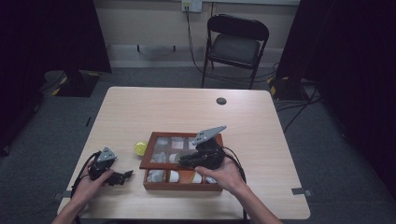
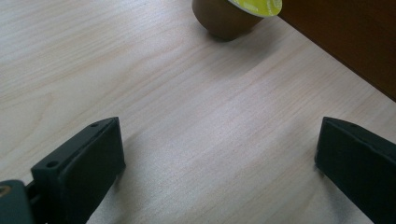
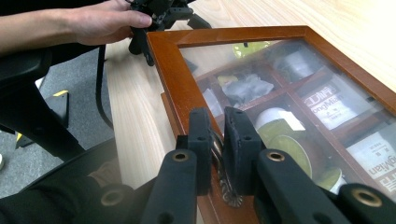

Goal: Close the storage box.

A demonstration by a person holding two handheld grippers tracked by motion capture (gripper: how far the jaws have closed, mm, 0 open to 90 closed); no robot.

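A wooden box (image 1: 182, 185) with a glass-paned lid (image 3: 170, 70) sits at the table's near middle, and its lid looks slightly raised along one edge. Through the glass I see compartments with tea packets and round pods. My right gripper (image 3: 217, 123) is shut on the small metal clasp (image 3: 219, 156) at the lid's front edge; in the high view this right gripper (image 1: 187, 161) lies over the box. My left gripper (image 1: 123, 176) rests low on the table left of the box. Its jaws stand wide apart over bare wood in the left gripper view (image 2: 219, 140).
A small brown pod with a yellow top (image 2: 233, 14) stands on the table beside the box's left side (image 1: 141, 148). A black chair (image 1: 236, 42) stands beyond the far edge. The table (image 1: 187, 107) has a round cable hole (image 1: 221, 101).
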